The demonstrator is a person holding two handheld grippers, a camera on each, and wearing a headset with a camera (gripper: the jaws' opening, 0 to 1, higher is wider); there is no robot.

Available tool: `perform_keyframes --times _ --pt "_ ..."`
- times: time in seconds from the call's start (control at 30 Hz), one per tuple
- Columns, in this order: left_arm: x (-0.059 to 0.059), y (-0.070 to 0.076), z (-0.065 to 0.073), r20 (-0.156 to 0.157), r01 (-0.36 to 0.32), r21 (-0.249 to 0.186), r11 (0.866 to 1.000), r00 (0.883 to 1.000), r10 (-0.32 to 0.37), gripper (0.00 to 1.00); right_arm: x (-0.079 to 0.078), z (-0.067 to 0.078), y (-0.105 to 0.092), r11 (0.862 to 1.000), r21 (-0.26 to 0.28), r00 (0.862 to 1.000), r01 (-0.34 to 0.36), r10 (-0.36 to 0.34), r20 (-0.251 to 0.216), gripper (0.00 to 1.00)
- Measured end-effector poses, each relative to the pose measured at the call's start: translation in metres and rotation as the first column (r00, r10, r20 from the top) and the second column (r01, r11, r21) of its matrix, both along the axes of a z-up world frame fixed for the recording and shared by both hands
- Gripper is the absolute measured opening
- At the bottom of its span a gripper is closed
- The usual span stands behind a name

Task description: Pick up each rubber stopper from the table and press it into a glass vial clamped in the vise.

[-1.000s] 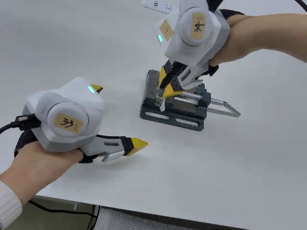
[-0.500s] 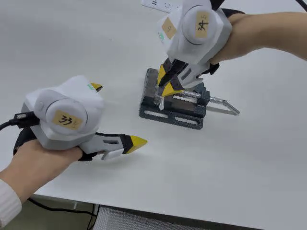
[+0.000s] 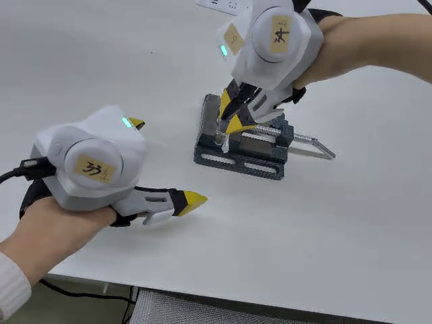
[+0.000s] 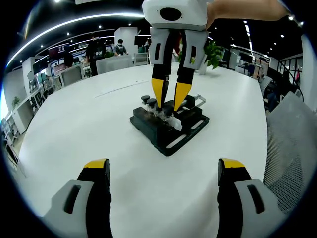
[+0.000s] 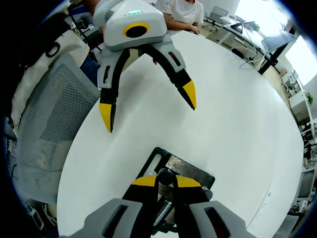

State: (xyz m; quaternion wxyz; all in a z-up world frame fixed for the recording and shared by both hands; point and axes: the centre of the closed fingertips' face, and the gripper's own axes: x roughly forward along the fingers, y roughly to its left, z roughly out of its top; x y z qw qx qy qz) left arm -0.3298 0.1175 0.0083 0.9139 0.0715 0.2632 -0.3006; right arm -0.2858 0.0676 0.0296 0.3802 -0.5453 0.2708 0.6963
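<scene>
A dark metal vise [image 3: 237, 160] stands mid-table with small clear glass vials [image 4: 166, 113] clamped in its jaws. My right gripper [image 3: 231, 117] hangs straight over the vise's left end, shut on a black rubber stopper [image 5: 166, 174] held just above the vise [image 5: 190, 174]. A clear vial [image 3: 219, 140] shows right under its yellow tips. Another black stopper [image 4: 145, 99] sits at the far end of the vial row. My left gripper [image 3: 167, 162] rests low at the near left, open and holding nothing, pointing at the vise [image 4: 168, 126].
The vise's screw handle [image 3: 316, 144] sticks out to the right. A white power strip [image 3: 226, 5] lies at the far edge. The table's near edge runs just below my left hand. A mesh chair [image 4: 292, 148] stands beside the table.
The right gripper with the stopper has edged slightly up and left over the vise. The left gripper has stayed put.
</scene>
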Motion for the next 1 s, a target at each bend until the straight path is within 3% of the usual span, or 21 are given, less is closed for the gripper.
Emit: perform_keyframes --times 0.27,0.4,0.73,1.0 --pt "-0.001 -0.001 -0.001 -0.003 0.004 0.0 1.0 1.0 -0.004 0.88 0.0 0.0 0.001 1.0 0.001 1.0 0.006 -0.006 0.001 0.09" --pt "-0.001 -0.002 -0.001 -0.005 0.006 -0.002 1.0 1.0 -0.006 0.88 0.003 0.002 0.003 1.0 0.011 1.0 0.022 -0.022 0.008 0.17" --pt "0.0 0.0 0.0 -0.004 0.005 -0.004 1.0 1.0 -0.005 0.88 0.004 0.013 0.003 0.997 0.024 0.996 0.079 -0.078 -0.036 0.08" --pt "0.001 0.001 0.001 -0.001 0.005 0.0 1.0 1.0 -0.005 0.88 0.002 0.012 0.0 0.994 0.011 0.993 0.111 -0.11 -0.053 0.03"
